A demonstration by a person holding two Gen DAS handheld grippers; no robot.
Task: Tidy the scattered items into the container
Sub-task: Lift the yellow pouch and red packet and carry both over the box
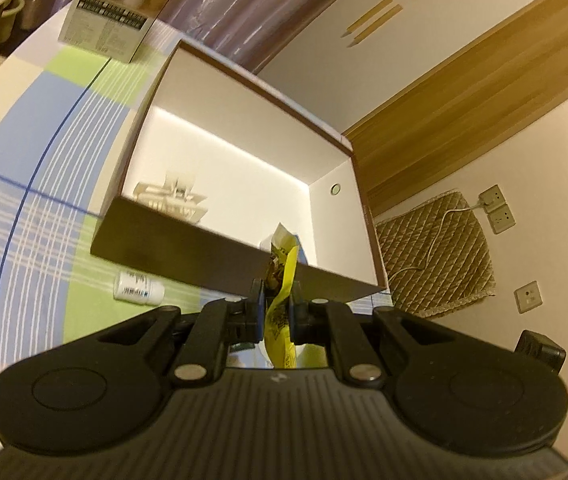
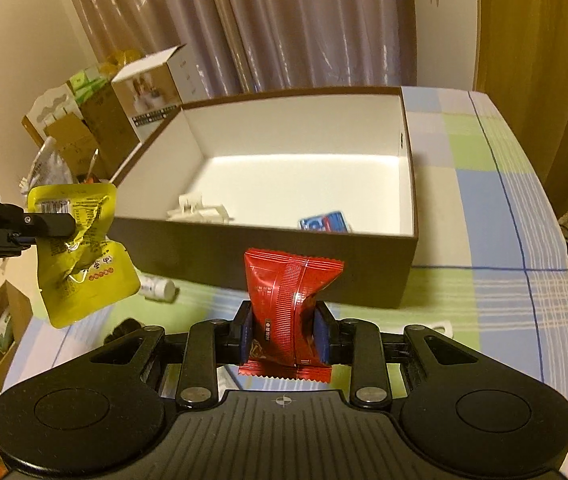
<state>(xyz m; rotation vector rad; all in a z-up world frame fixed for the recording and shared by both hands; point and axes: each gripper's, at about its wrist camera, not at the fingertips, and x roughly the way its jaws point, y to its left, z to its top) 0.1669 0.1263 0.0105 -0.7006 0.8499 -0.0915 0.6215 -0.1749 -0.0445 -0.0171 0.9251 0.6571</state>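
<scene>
My left gripper [image 1: 275, 300] is shut on a yellow snack packet [image 1: 282, 280], held in the air just before the near wall of the brown box [image 1: 187, 248]. The right wrist view shows that same packet [image 2: 83, 256] and the left gripper [image 2: 68, 225] to the left of the box [image 2: 267, 256]. My right gripper [image 2: 284, 320] is shut on a red snack packet [image 2: 288, 292], in front of the box's near wall. Inside the box lie a white plastic piece [image 2: 199, 209] and a blue packet [image 2: 326, 222].
A small white bottle [image 2: 159, 286] lies on the checked tablecloth [image 2: 484, 200] before the box; it also shows in the left wrist view [image 1: 138, 286]. A black object [image 2: 123, 328] lies near it. Cardboard boxes [image 2: 147, 92] stand at the back left.
</scene>
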